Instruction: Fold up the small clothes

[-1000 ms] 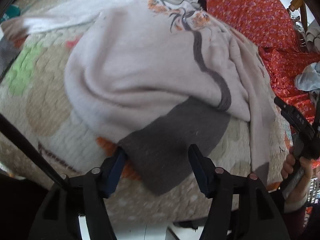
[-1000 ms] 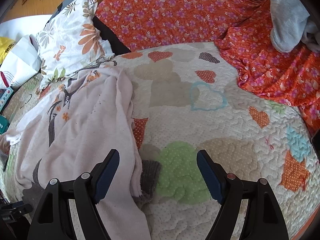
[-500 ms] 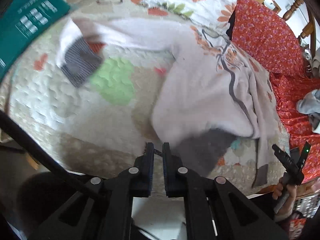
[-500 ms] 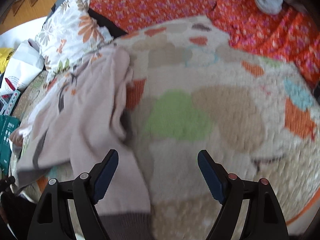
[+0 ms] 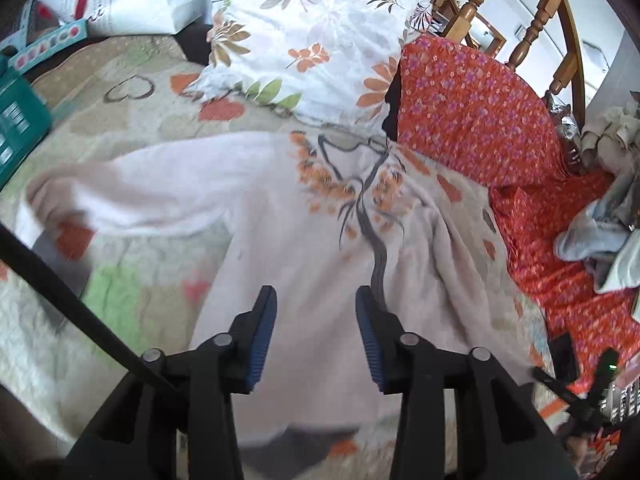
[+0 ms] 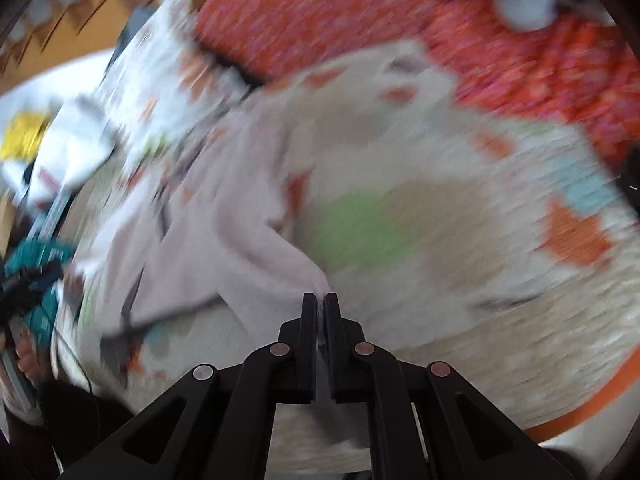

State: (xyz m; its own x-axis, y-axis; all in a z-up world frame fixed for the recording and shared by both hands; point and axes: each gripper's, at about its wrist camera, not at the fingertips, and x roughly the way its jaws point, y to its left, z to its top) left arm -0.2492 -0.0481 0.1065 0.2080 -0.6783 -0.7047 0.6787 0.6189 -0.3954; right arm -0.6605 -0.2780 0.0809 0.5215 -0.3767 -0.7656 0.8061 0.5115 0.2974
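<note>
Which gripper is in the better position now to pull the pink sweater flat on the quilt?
The right gripper. It is shut on an edge of the pink sweater, so it can pull at once. The left gripper is opening above the sweater and holds nothing.

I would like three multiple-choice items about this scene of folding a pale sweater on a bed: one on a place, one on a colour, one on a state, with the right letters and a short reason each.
1. Where does the floral pillow lie?
A. beyond the sweater, beside the red flowered cloth
B. on top of the sweater
C. on the floor

2. What colour is the tree trunk printed on the sweater?
A. green
B. dark grey
C. blue

3. How is the right tool?
A. wide open above the quilt
B. shut on sweater fabric
C. shut on the pillow

Answers: 1 A, the pillow sits past the sweater's collar, next to the red cloth. 2 B, the trunk is dark grey among orange leaves. 3 B, pale fabric is pinched between its closed pads.
</note>
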